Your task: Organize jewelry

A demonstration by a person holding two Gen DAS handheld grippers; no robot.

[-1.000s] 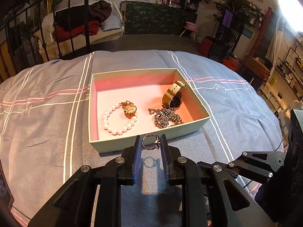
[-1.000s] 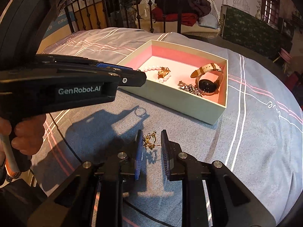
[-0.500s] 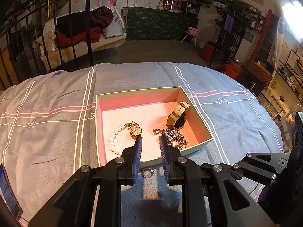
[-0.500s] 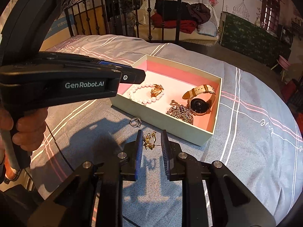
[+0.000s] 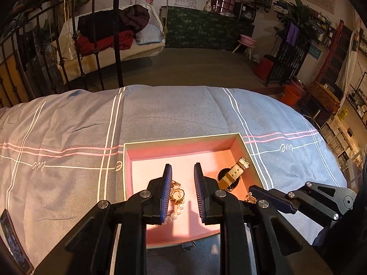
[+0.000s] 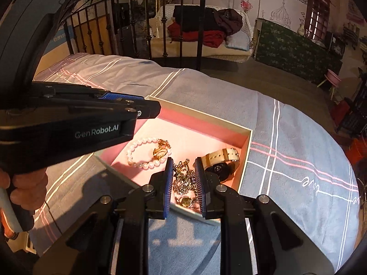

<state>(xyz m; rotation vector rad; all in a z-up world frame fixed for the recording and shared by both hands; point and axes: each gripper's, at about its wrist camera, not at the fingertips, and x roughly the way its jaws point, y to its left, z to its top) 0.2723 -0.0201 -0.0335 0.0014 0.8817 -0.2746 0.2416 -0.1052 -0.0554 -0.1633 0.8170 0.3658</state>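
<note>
Lying crosswise (strap upper right), watch [image 6: 221,160] inside box [image 6: 246,146].

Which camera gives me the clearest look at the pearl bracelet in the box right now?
The right wrist view: the pearl bracelet lies as a nearly whole loop on the pink lining. In the left wrist view, the left gripper's fingers hide most of it; only a few pearls show.

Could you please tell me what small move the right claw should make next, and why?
Probably open the right claw: the gold trinket it pinches hangs over the pink-lined box, just above the silver chain, so it should drop inside.
</note>
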